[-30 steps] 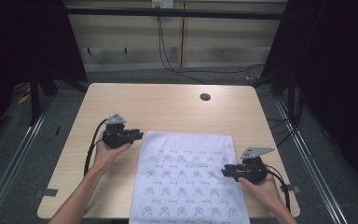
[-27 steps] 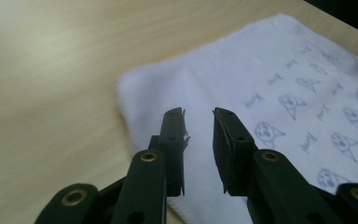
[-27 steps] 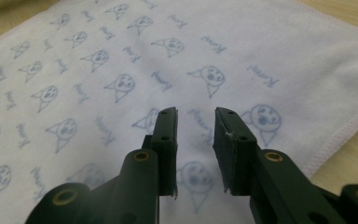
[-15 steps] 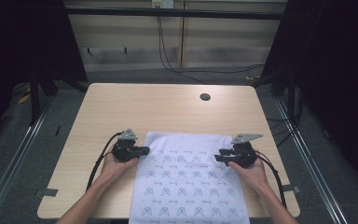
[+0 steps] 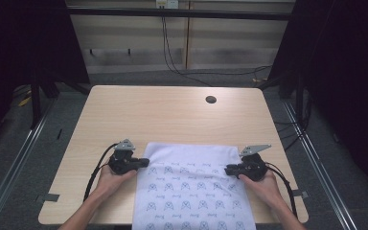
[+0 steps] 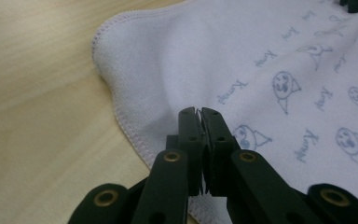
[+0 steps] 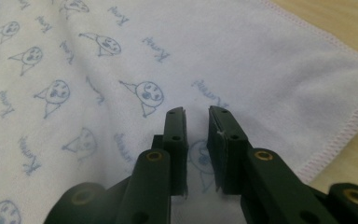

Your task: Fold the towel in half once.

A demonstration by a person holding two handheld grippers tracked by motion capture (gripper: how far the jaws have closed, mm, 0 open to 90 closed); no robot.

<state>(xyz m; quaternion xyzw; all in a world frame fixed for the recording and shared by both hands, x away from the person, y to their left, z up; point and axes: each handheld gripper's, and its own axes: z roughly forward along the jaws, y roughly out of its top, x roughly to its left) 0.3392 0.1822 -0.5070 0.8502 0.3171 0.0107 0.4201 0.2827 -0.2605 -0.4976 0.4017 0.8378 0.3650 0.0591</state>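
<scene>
While the white printed towel (image 5: pixel 194 187) lies flat on the near half of the surface (image 5: pixel 172 115), its long axis runs from the far edge toward the person, and its near end hangs over the surface's near edge, cut off by the frame. The left hand-held gripper (image 5: pixel 143 162) is at the towel's left border near the far left corner, and the towel lies to its right. Its jaws are closed together, and in the left gripper view (image 6: pixel 200 114) a thin bit of cloth seems pinched between the tips, though this is hard to confirm. The right hand-held gripper (image 5: pixel 229 169) is at the right border, pointing left onto the cloth. Its jaws have just been closing but a narrow gap remains (image 7: pixel 196 114), with the towel under them, not gripped. Both hands are equally near.
</scene>
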